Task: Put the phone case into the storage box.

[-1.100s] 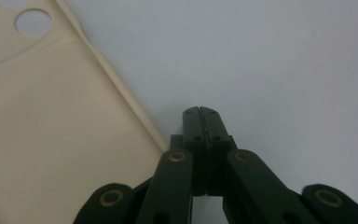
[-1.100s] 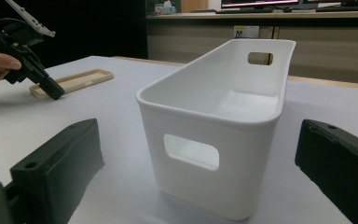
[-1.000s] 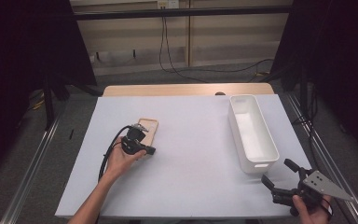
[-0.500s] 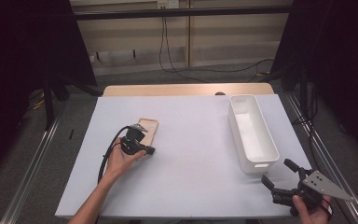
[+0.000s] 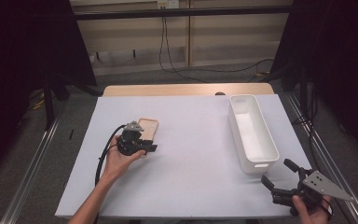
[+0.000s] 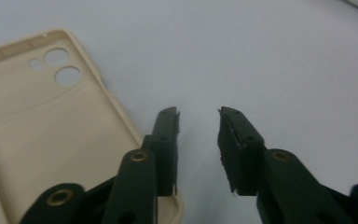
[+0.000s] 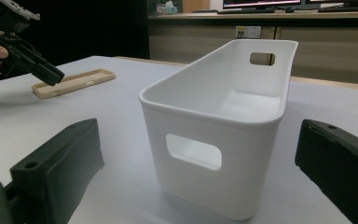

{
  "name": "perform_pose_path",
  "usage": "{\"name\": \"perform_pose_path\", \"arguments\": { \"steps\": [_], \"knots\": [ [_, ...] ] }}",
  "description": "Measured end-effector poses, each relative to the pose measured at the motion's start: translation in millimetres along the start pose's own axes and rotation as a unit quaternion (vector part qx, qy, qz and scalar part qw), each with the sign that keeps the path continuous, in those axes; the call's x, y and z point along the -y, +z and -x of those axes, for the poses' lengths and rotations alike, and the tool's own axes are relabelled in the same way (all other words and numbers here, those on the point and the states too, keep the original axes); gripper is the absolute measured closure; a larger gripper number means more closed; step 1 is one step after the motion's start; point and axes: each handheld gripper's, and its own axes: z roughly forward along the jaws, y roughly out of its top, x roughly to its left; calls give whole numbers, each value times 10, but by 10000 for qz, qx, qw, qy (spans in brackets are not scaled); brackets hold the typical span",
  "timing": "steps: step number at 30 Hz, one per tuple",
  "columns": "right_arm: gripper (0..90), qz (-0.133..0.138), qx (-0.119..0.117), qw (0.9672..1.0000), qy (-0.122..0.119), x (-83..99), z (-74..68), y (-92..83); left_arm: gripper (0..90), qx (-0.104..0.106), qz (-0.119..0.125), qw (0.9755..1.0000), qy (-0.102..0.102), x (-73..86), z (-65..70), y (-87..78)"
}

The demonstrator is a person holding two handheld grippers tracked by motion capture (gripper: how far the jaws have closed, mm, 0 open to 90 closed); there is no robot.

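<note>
In the high view the left gripper [image 5: 142, 145] sits at the near end of the phone case [image 5: 148, 127], which lies flat on the white mat [image 5: 191, 154], well left of the bin [image 5: 253, 133]; the right gripper [image 5: 276, 174] waits just off the bin's near end. In the left gripper view the jaws have just been opening and stand partly apart over bare mat beside the case [image 6: 51, 135], gripping nothing. In the right gripper view the jaws gape wide and empty before the bin [image 7: 219, 126], the case [image 7: 72, 83] far beyond to its left. My judgement: the case is not yet picked up, and moving it to the bin remains.
</note>
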Motion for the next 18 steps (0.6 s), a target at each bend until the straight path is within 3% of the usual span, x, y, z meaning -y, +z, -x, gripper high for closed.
{"name": "perform_pose_path", "arguments": {
  "steps": [3, 5, 8, 10, 12, 16, 18],
  "knots": [
    [1, 2, 2, 10000, 3, 0, 0, -1, 570, -52, 112, 9999, 3, 0, -2, -31],
    [1, 4, 1, 10000, 3, -1, 0, -3, 409, -87, 182, 9998, -62, 0, -6, -63],
    [1, 1, -17, 10000, -3, -1, -2, -2, 251, -223, 305, 9991, -181, 2, -27, -107],
    [1, -2, -28, 10000, -9, -1, -4, -2, 221, -271, 367, 9987, -212, 0, -37, -123],
    [1, 1, -19, 10000, -1, -1, -2, -4, 126, -310, 523, 9977, -313, -2, -61, -163],
    [1, 1, -19, 10000, -4, -1, -1, -5, 63, -148, 659, 9967, -461, -6, -111, -215],
    [1, 9, -17, 10000, 15, -1, -3, -5, 49, -249, 764, 9956, -479, -1, -147, -253]
  ]
}}
